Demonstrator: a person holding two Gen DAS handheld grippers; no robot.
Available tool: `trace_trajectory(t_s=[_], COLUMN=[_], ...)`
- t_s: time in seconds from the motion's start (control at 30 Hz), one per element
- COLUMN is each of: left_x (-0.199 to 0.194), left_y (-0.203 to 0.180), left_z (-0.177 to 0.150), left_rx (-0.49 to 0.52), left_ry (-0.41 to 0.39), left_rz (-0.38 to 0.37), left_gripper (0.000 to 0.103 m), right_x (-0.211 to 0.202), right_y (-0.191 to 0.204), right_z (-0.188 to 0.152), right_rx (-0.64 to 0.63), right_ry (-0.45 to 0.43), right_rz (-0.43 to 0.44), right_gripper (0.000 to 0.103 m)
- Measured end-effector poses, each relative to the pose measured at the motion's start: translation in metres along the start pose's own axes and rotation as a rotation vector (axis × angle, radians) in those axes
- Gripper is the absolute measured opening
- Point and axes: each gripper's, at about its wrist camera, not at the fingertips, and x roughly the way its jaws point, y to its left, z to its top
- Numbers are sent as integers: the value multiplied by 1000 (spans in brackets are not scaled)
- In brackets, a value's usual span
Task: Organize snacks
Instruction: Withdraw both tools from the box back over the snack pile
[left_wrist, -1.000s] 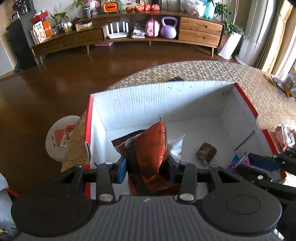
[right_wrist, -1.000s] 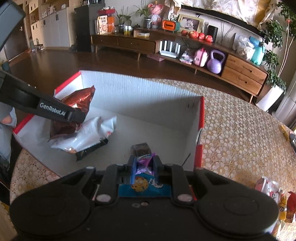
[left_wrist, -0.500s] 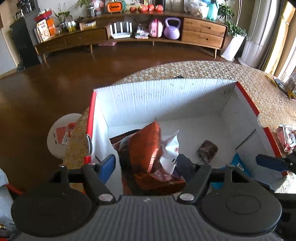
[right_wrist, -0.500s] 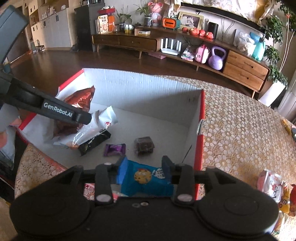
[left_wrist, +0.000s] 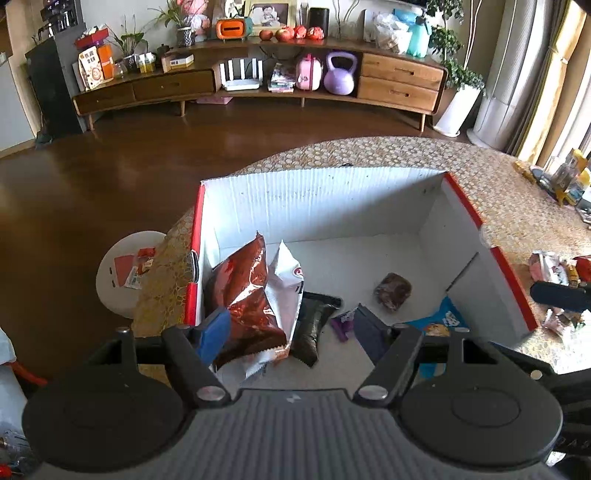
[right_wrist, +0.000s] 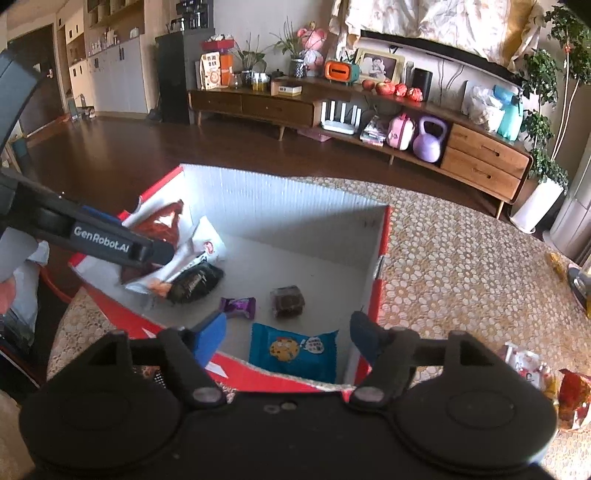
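Note:
A white box with a red rim (left_wrist: 314, 199) stands on the table. Inside lie a red-brown chip bag (left_wrist: 247, 295), a white bag (left_wrist: 288, 280), a black packet (left_wrist: 314, 328), a purple candy (right_wrist: 238, 307), a brown cake (right_wrist: 288, 301) and a blue cookie packet (right_wrist: 293, 347). My left gripper (left_wrist: 291, 328) stands open above the chip bag, and neither pad touches it. My right gripper (right_wrist: 287, 332) hangs over the box's near corner with its jaws opening. The cookie packet lies on the box floor below them, free of the pads. One of the left gripper's fingers (right_wrist: 110, 242) reaches over the bags.
More snack packets (right_wrist: 532, 369) lie on the patterned tablecloth (right_wrist: 461, 266) right of the box. A round white stool (left_wrist: 122, 273) stands on the floor left of the table. Small items (left_wrist: 565, 181) crowd the table's far right edge. A long sideboard (left_wrist: 258, 81) lines the back wall.
Both grippers opened and drew back and up. The left let go of the red-brown chip bag; the right released the blue cookie packet and purple candy, which now lie on the box floor.

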Motion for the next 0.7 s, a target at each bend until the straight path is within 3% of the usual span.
trace_trajectory(t_s=[0.2,0.3,0.5,0.7], left_x=[-26,-41,-70,-92], left_y=[-6,-11,-30,-58], left_z=[-6,-9,-18,-30], left_rx=[12,28,63,116], left_ry=[-42,-75,-131,-179], left_rz=[-15,-19,-52,-90], left_gripper=[74,85,86,86], right_x=[-20,-35,-68,-99], right_y=[0,-2,-7,-19], right_z=[-3,-5,-15,-27], right_rx=[-5,2,-3,15], right_ry=[-32,-54,-96,-137], right_rz=[-6,-7,0,2], right_gripper=[84,88,99,103])
